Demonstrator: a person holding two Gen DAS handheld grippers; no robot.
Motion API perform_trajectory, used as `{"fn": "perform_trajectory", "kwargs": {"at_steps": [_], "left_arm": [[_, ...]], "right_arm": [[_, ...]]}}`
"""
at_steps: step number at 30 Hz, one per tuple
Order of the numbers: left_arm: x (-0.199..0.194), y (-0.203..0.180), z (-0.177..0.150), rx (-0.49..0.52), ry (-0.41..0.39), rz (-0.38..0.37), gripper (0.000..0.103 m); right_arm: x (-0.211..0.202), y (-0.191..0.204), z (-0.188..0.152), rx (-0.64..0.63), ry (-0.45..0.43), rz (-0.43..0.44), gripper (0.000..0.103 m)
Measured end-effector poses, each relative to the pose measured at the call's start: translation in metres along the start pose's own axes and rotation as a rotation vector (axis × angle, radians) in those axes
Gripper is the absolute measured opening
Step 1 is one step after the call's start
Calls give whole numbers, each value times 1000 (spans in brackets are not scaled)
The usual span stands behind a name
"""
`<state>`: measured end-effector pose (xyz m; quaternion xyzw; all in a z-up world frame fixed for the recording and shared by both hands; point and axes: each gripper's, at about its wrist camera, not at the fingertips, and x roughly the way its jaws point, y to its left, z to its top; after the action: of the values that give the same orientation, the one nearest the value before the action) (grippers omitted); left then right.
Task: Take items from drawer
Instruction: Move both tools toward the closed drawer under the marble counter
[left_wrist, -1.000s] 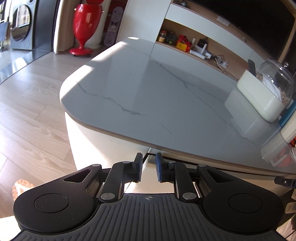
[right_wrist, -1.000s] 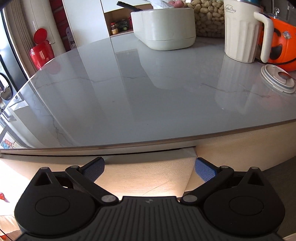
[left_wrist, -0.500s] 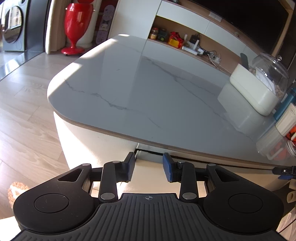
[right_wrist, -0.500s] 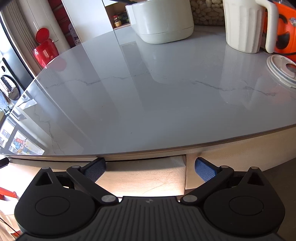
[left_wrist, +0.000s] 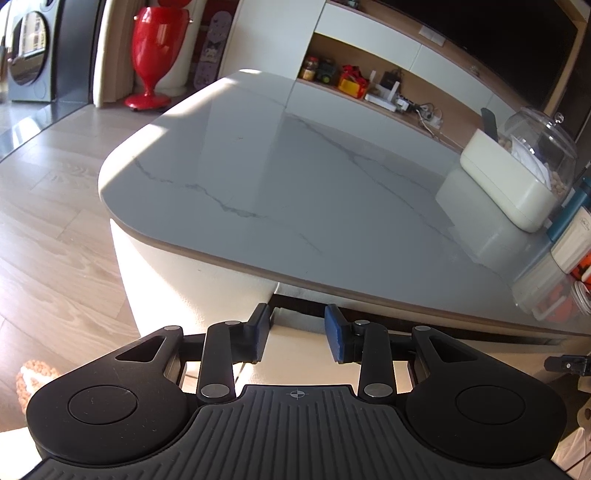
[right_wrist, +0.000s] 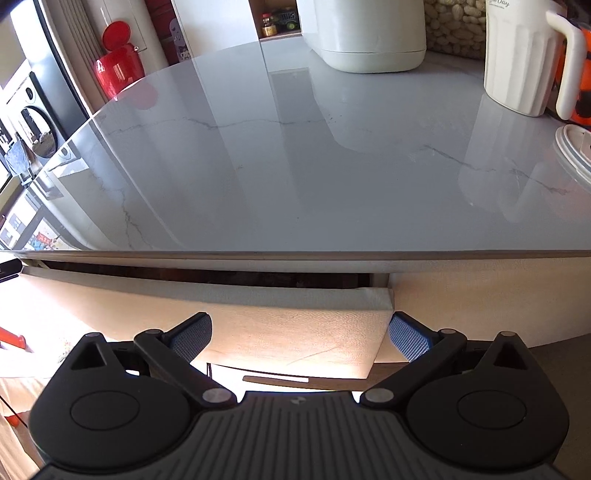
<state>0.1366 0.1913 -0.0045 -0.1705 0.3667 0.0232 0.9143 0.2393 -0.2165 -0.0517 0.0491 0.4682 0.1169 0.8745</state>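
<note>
The cream, leather-fronted drawer (right_wrist: 258, 325) under the glossy grey marble-patterned counter (right_wrist: 295, 166) stands pulled out slightly, a dark gap showing above its front. What lies inside is too shadowed to tell. The right gripper (right_wrist: 299, 332) has its jaws spread wide, straddling the drawer's right end without pressing on it. The left gripper (left_wrist: 297, 334) hovers at the drawer's left corner, jaws partly parted and empty. A white ribbed jug (right_wrist: 524, 55) stands on the counter's far side.
</note>
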Motion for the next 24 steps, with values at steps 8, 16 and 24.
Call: {"fn": "perform_trajectory", "kwargs": {"at_steps": [8, 16, 24], "left_arm": [[-4, -10, -2, 58, 14, 32, 36], [-25, -63, -9, 248, -80, 33, 15], [8, -109, -18, 281, -9, 20, 15]], "right_arm": [[-16, 39, -10, -88, -72, 31, 91], [-17, 77, -13, -129, -153, -64, 92], [-6, 87, -6, -111, -149, -119, 92]]}}
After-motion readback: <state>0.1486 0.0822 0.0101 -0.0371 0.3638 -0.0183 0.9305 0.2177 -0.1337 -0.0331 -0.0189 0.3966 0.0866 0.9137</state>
